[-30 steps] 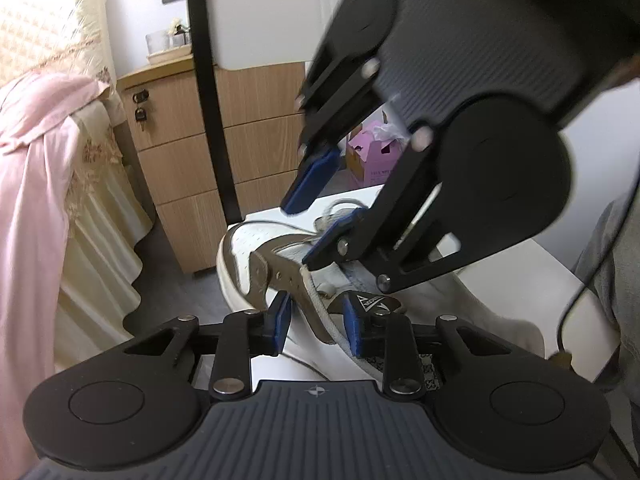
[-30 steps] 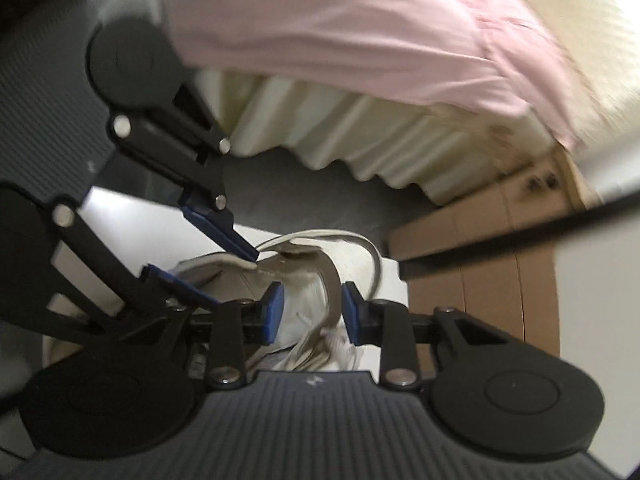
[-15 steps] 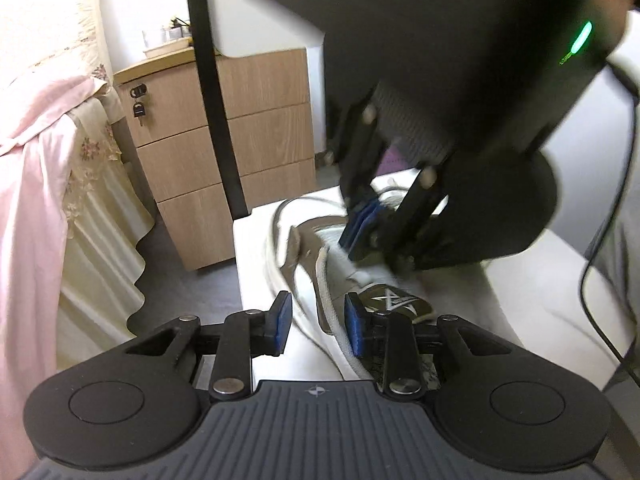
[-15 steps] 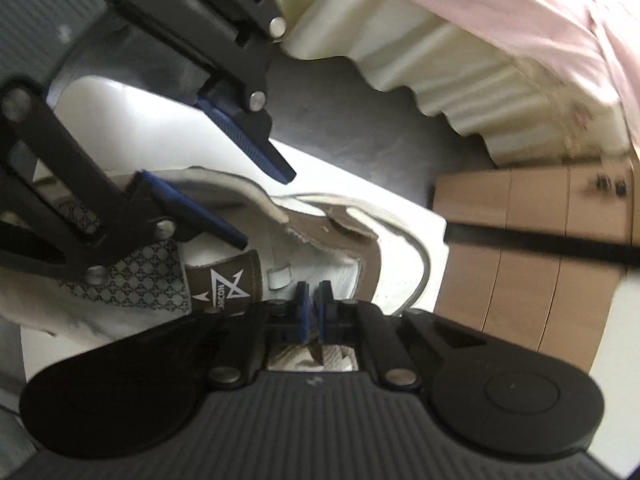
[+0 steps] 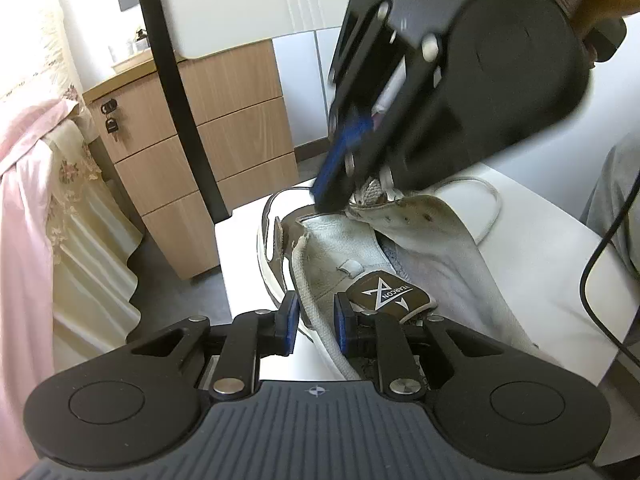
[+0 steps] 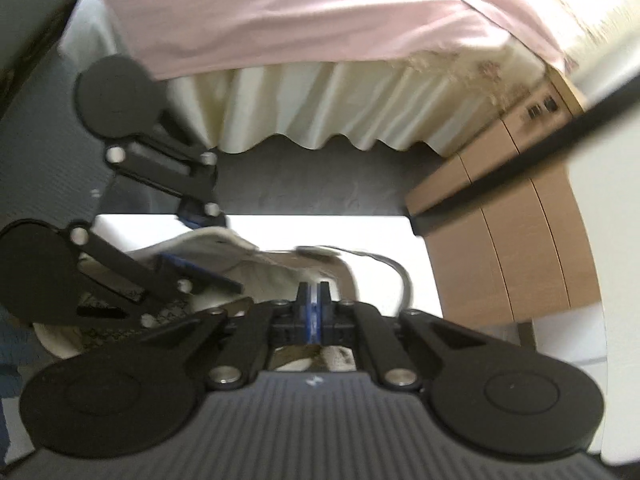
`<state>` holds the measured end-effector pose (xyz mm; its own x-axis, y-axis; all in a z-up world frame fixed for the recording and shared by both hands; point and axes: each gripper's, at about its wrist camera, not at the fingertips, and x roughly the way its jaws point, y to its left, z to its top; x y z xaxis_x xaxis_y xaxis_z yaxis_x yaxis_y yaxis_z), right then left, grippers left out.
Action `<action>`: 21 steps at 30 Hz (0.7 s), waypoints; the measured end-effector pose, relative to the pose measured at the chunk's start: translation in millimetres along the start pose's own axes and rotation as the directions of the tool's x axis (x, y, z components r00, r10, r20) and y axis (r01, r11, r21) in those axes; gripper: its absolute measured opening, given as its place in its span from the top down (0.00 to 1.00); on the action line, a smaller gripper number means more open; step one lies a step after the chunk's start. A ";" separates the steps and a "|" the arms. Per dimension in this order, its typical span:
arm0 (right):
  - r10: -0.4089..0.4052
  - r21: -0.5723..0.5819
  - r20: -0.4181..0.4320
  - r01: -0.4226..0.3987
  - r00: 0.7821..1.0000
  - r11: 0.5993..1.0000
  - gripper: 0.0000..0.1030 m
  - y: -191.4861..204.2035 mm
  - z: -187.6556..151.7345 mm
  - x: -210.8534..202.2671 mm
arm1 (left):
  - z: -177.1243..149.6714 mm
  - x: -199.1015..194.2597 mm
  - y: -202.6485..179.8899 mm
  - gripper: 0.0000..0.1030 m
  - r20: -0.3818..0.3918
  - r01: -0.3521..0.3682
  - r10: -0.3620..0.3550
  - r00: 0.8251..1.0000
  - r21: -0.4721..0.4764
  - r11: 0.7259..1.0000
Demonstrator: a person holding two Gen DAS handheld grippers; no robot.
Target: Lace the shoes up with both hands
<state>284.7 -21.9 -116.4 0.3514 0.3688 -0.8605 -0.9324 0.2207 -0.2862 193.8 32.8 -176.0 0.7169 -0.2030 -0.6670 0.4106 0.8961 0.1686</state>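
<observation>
A white shoe [image 5: 348, 248] with brown trim and a logo tongue lies on a white table [image 5: 540, 248]. At the bottom of the left wrist view, my left gripper [image 5: 316, 322] straddles the shoe's near eyelet flap. Its jaws are closing and both blue pads touch the flap. My right gripper [image 5: 334, 200] comes down from the upper right onto the far eyelet flap. It is shut, with a grey-white shoelace [image 5: 370, 192] running up into its tips, and the lace loops on to the right. The right wrist view shows my right gripper [image 6: 315, 292] with pads together over the shoe [image 6: 248, 264], and my left gripper [image 6: 224, 252] at the left.
A wooden drawer cabinet [image 5: 208, 152] and a black post [image 5: 180, 92] stand behind the table. A bed with a pink cover [image 5: 24, 200] is on the left. A black cable [image 5: 600, 248] and a person's grey clothing [image 5: 616, 200] sit at the right edge.
My right gripper went from open above the shoe to shut at the eyelets, then rolled and shifted sideways. The left jaws narrowed onto the shoe's flap.
</observation>
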 end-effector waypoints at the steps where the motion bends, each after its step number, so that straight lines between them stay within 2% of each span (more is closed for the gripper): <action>1: -0.002 0.027 0.015 0.002 1.000 1.000 0.97 -6.7 -1.4 -3.0 | 0.2 0.2 -0.2 0.80 0.000 -0.001 0.001 1.000 0.001 1.000; 3: 0.014 0.071 0.054 -0.018 0.998 0.997 0.94 -21.8 -3.1 -11.2 | 0.6 0.6 -0.9 0.80 0.001 -0.004 0.004 1.000 0.008 1.000; 5: 0.036 0.064 0.058 -0.040 0.998 0.997 0.75 -28.1 -3.5 -13.8 | 0.4 0.6 -1.0 0.80 0.002 -0.004 0.004 1.000 0.012 1.000; 8: 0.078 -0.005 0.014 -0.078 0.997 0.997 0.73 -23.5 -1.8 -9.7 | 0.7 0.6 1.1 0.80 0.002 0.005 -0.005 1.000 0.003 1.000; 10: 0.115 -0.059 -0.001 -0.115 0.993 0.992 0.73 -15.5 -1.3 -7.7 | 0.4 0.0 2.1 0.80 0.003 0.011 -0.011 1.000 -0.001 1.000; 12: 0.106 -0.105 -0.038 -0.110 0.994 0.988 0.74 -8.2 0.1 2.3 | -0.1 -0.4 1.6 0.80 0.006 0.011 -0.011 1.000 0.005 1.000; 15: 0.107 -0.097 -0.069 -0.114 0.992 0.989 0.75 -6.7 1.5 17.6 | -0.5 0.3 1.8 0.80 0.011 0.013 -0.013 1.000 0.007 1.000; 17: 0.101 -0.092 -0.086 -0.108 0.991 0.990 0.88 -6.8 1.6 26.9 | -0.6 0.3 2.2 0.80 0.014 0.015 -0.015 1.000 0.004 1.000; 21: 0.103 -0.051 -0.090 -0.108 0.991 0.993 0.97 -7.7 -2.1 30.9 | 0.2 2.2 3.1 0.80 0.012 0.023 -0.023 1.000 0.005 1.000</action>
<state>302.5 -14.1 -141.6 0.2447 0.3072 -0.9197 -0.9679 0.1331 -0.2130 196.7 35.0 -176.8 0.7142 -0.2280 -0.6618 0.4294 0.8894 0.1570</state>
